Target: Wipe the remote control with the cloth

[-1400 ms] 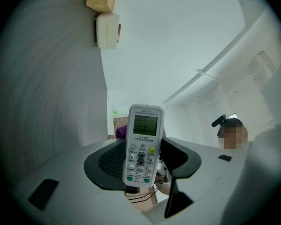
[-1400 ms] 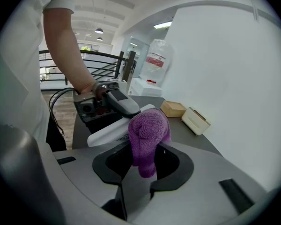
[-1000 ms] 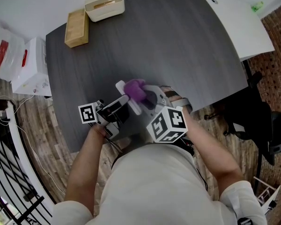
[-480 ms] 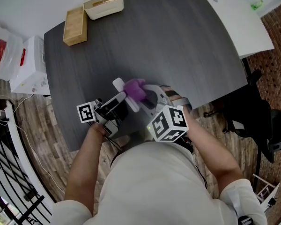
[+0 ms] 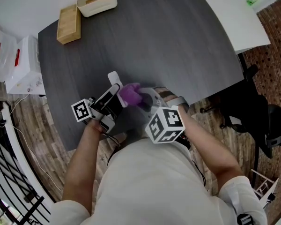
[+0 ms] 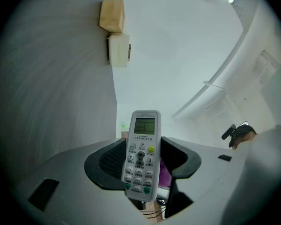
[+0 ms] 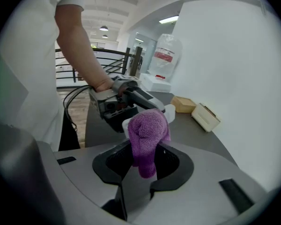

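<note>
At the 6 o'clock edge of the dark grey wood-grain worktop [image 5: 178, 41]: both grippers meet, held by a person in a white top.
Left gripper [image 6: 141, 162]: jaws held apart, clamped on the lower end of the white push-button remote control [image 6: 141, 153], whose tip points to 11 o'clock in the head view.
Right gripper [image 7: 143, 161]: jaws closed on the cloth.
Boxes: long wooden box [image 5: 68, 23] and cream lidded box [image 5: 96, 1], side by side at 11 o'clock.
Cloth: bunched purple cloth [image 7: 147, 132], up against the remote's 4 o'clock side.
</note>
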